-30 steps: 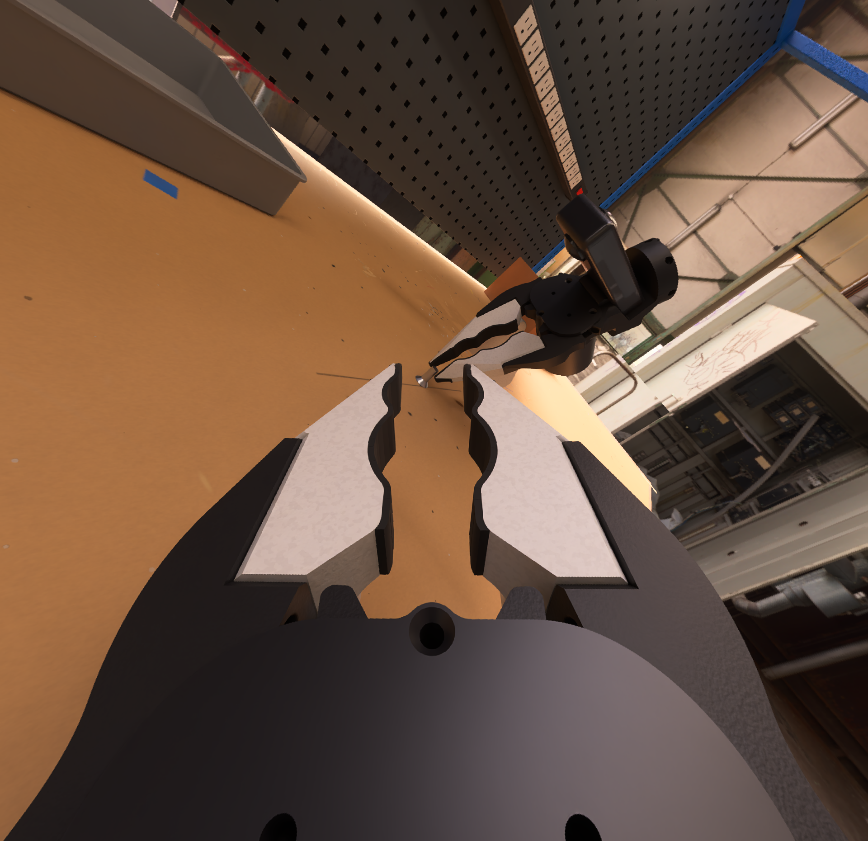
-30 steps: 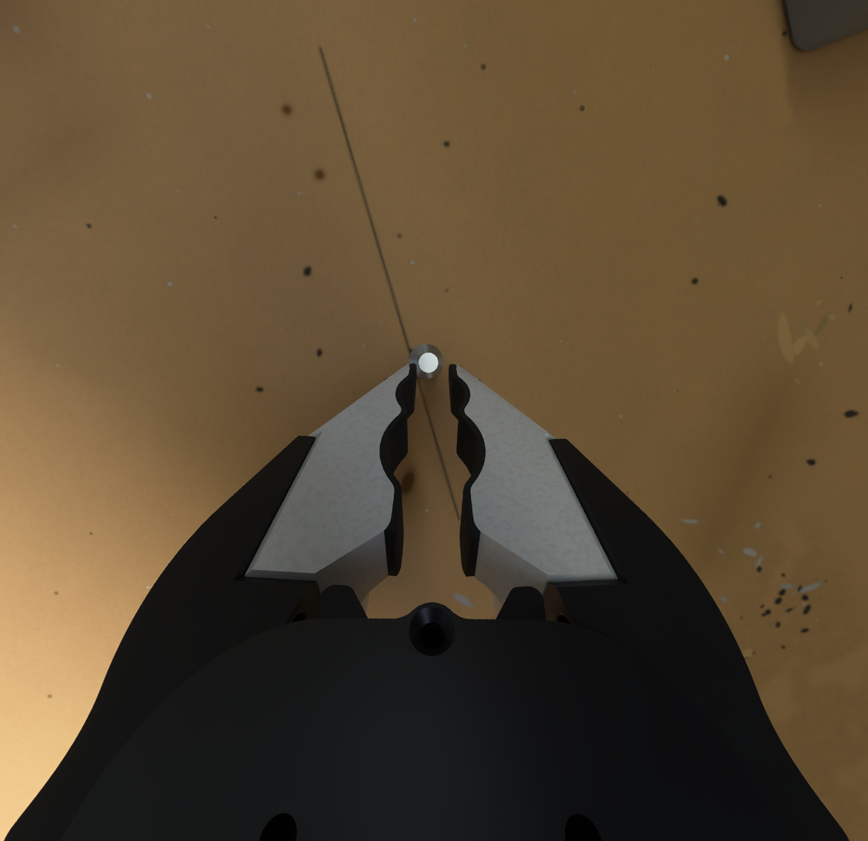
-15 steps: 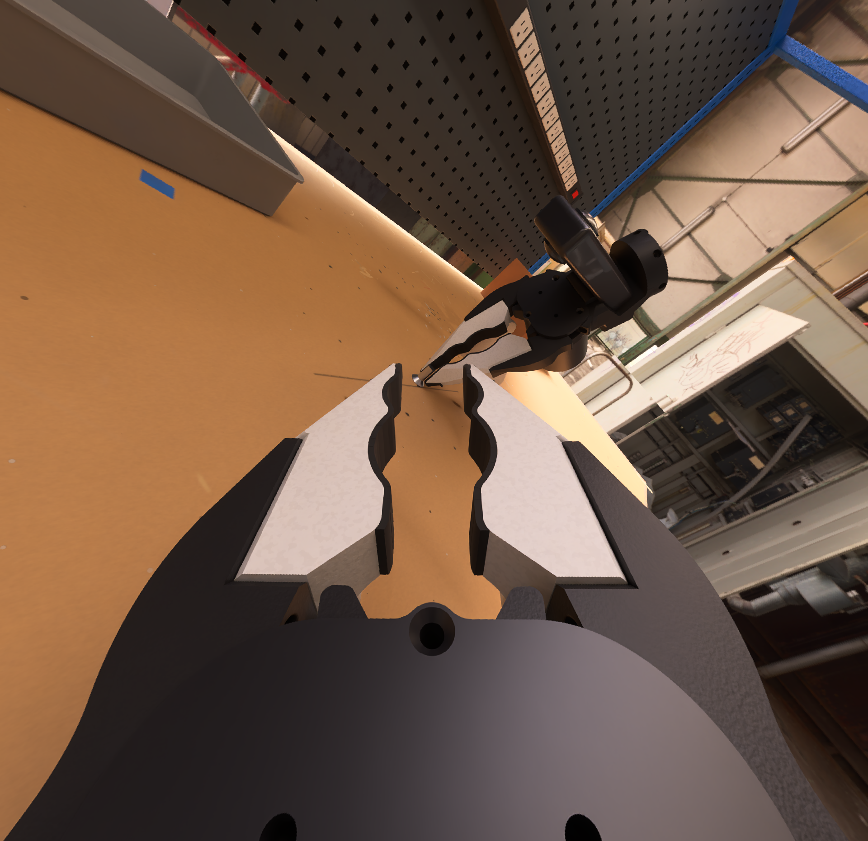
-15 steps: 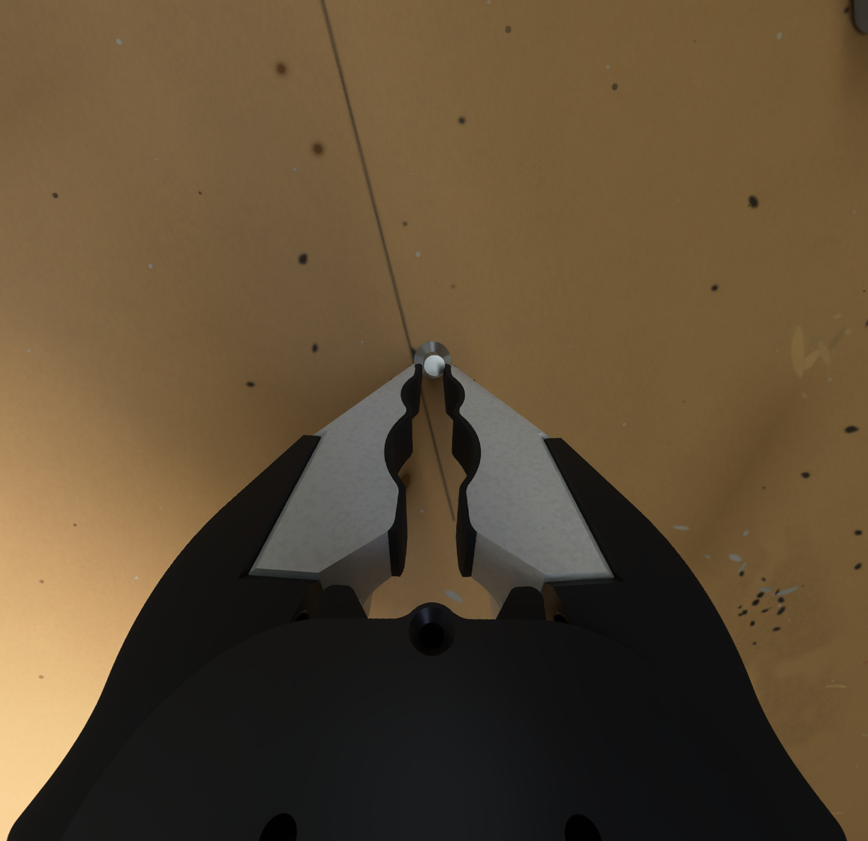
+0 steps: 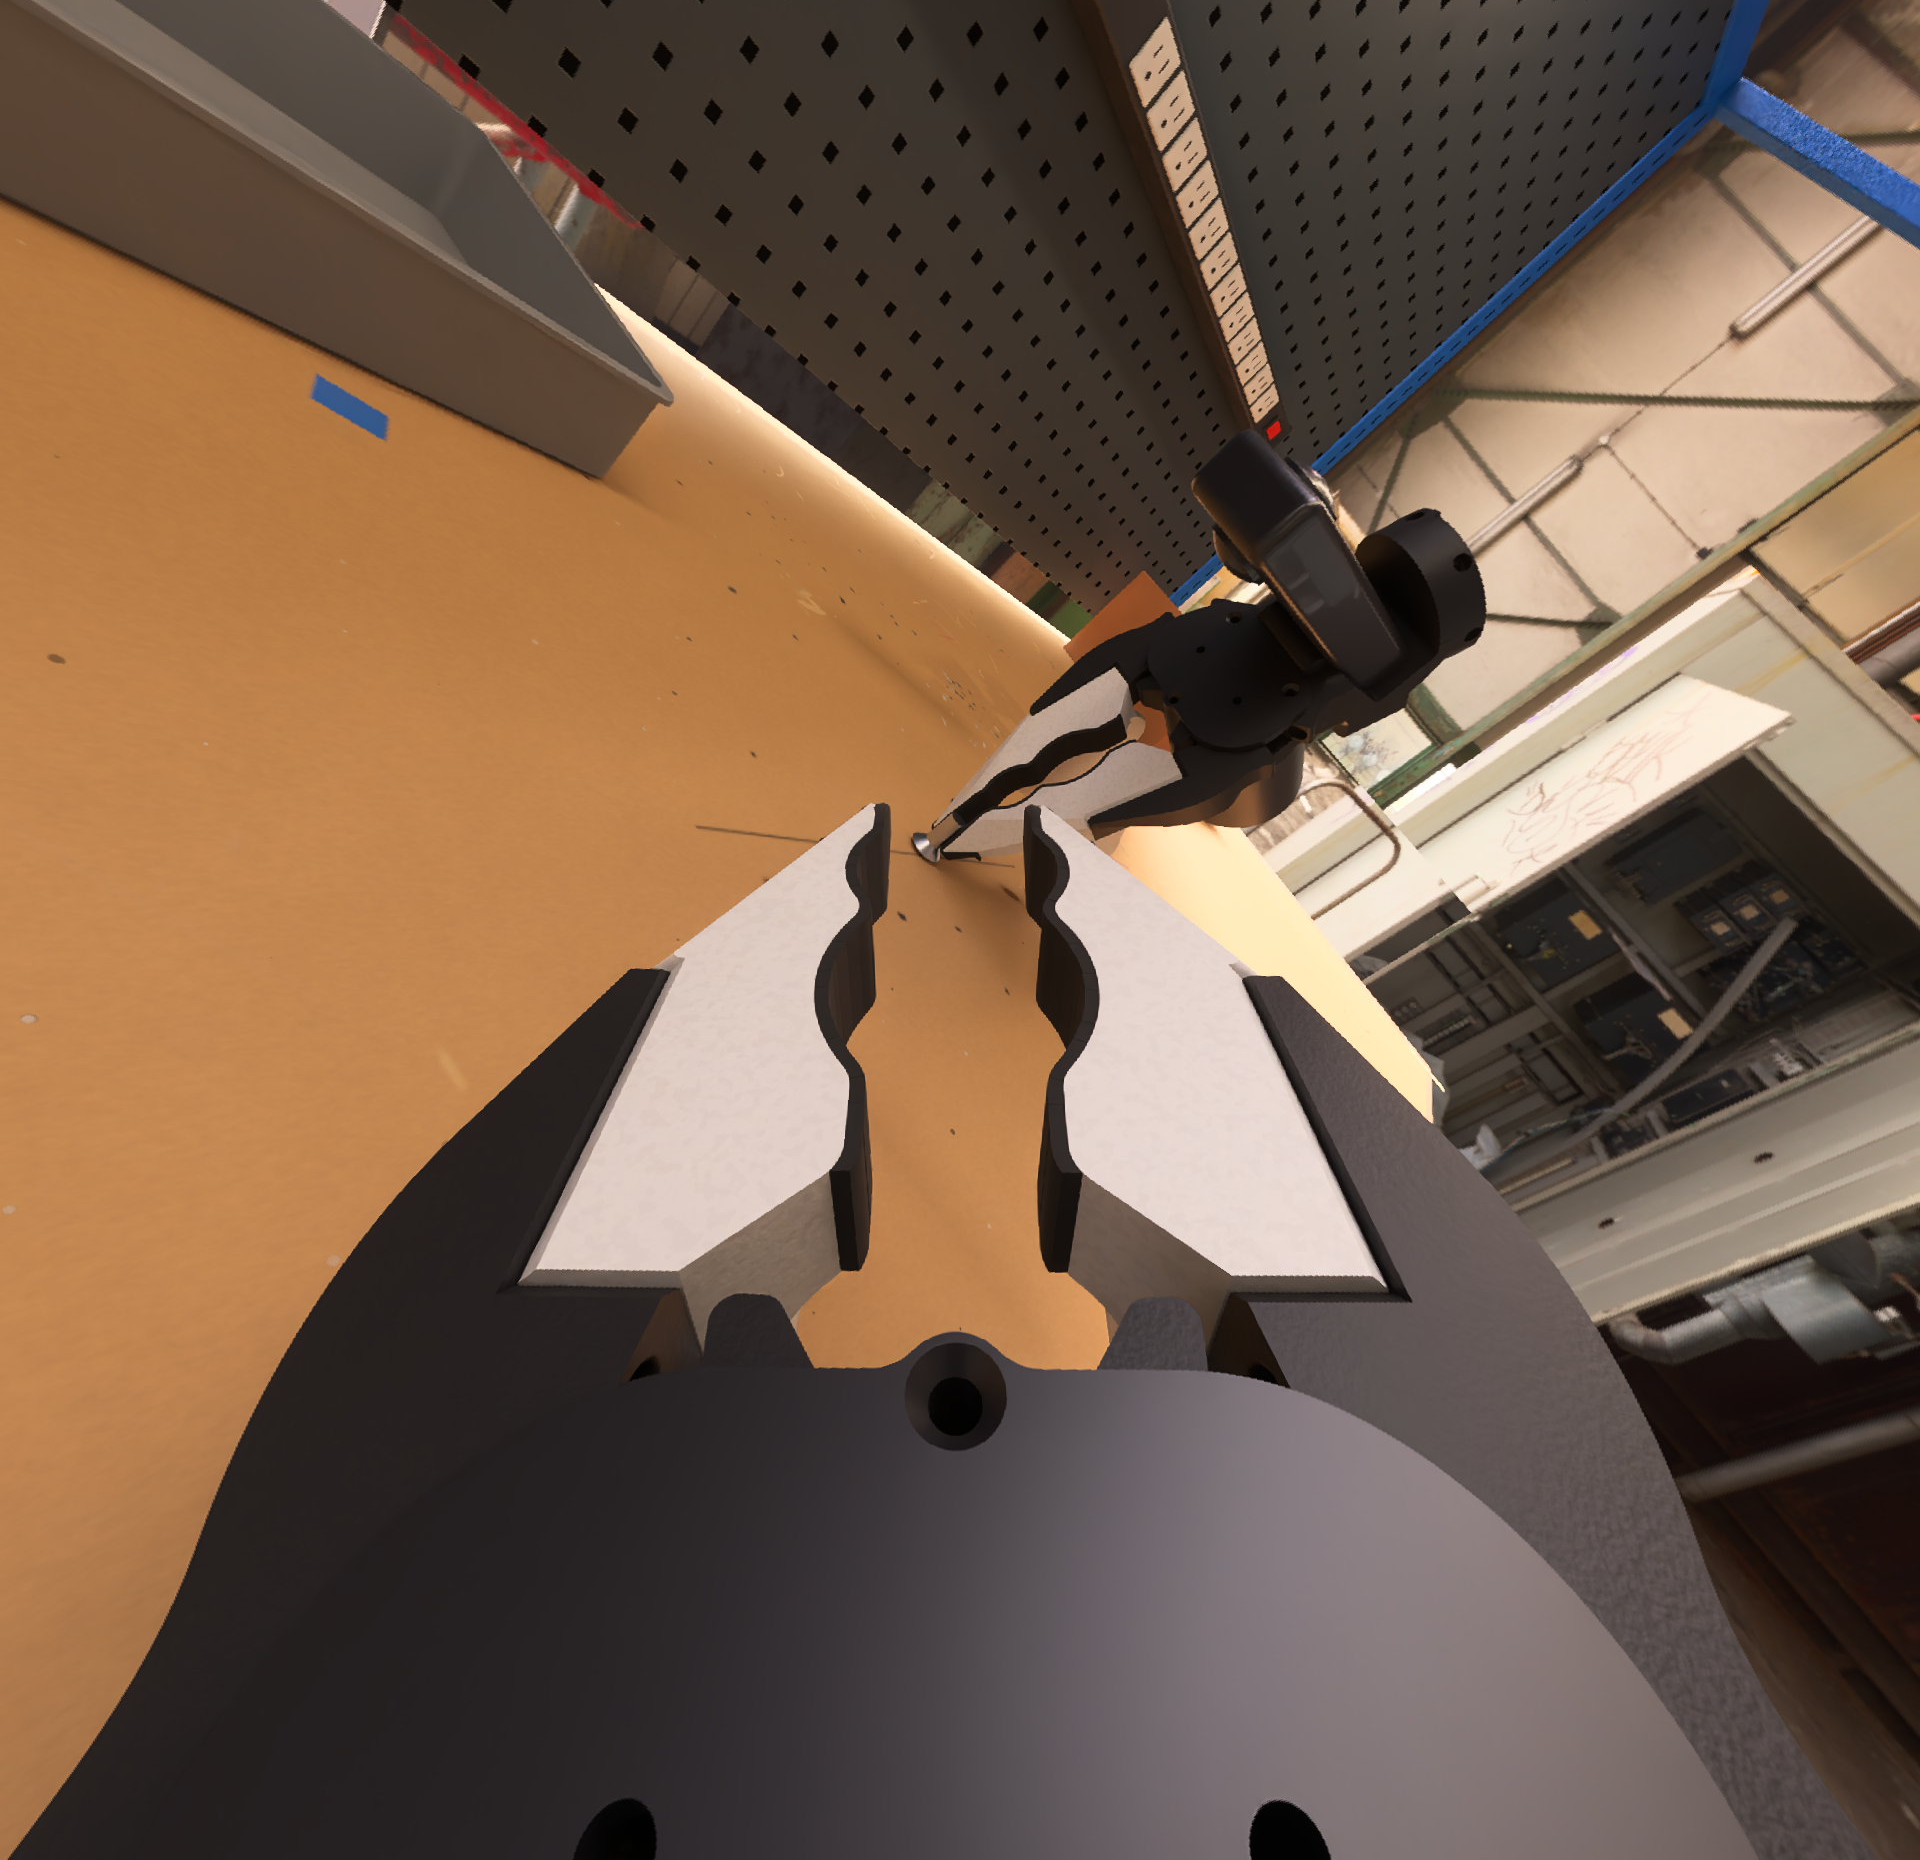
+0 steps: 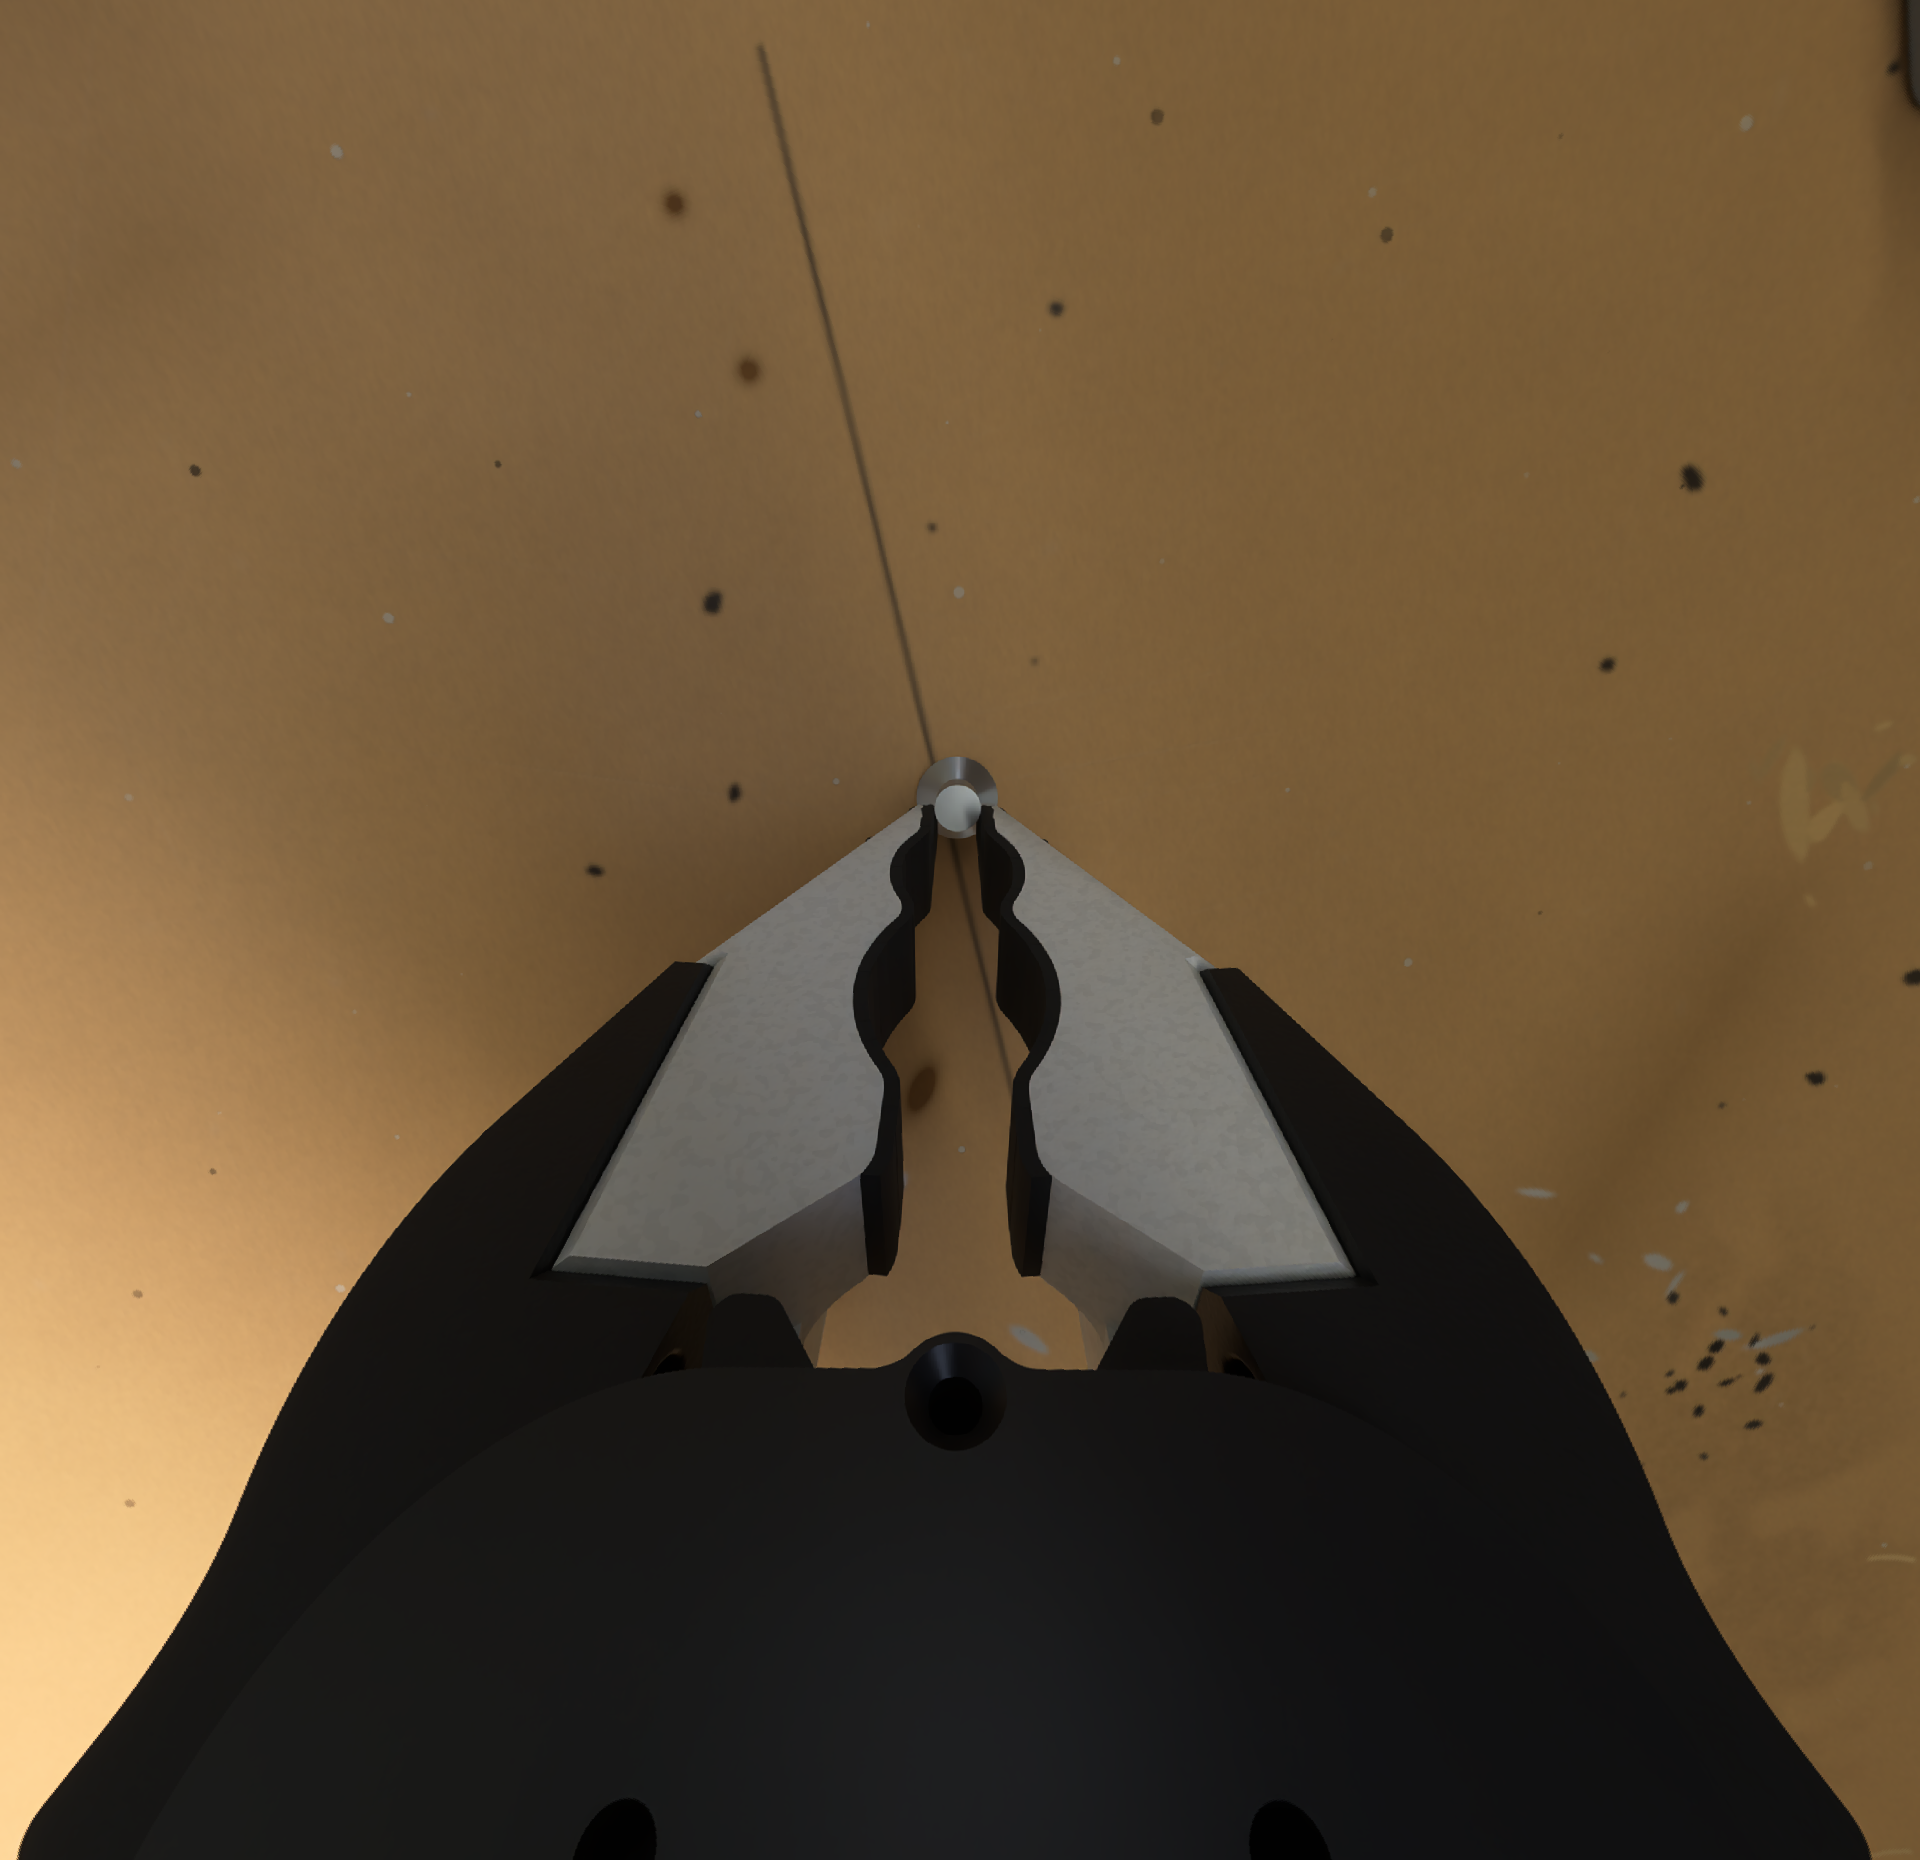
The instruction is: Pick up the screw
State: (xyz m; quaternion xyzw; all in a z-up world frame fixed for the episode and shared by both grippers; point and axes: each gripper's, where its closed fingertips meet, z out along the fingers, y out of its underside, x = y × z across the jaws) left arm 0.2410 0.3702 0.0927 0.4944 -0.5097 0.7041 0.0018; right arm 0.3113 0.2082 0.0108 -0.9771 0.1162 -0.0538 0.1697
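The small silver screw (image 6: 954, 800) stands head-down on the orange-brown table (image 6: 1351, 563), with its shaft end pointing up at the right wrist camera. My right gripper (image 6: 955, 821) points straight down at it, and its two fingertips are closed against the shaft on either side. In the left wrist view the screw head (image 5: 925, 846) rests on the table under the tips of the right gripper (image 5: 951, 836). My left gripper (image 5: 956, 834) is open and empty, held low over the table, with the screw just beyond its fingertips.
A grey metal bin (image 5: 312, 200) stands at the back left, with a strip of blue tape (image 5: 349, 405) on the table before it. A dark pegboard wall (image 5: 935, 200) runs behind. The table edge (image 5: 1351, 979) falls off to the right. A thin dark line (image 6: 842, 408) crosses the table.
The right gripper's jaws have narrowed from a small gap to closed against the screw's shaft. The left gripper has not moved.
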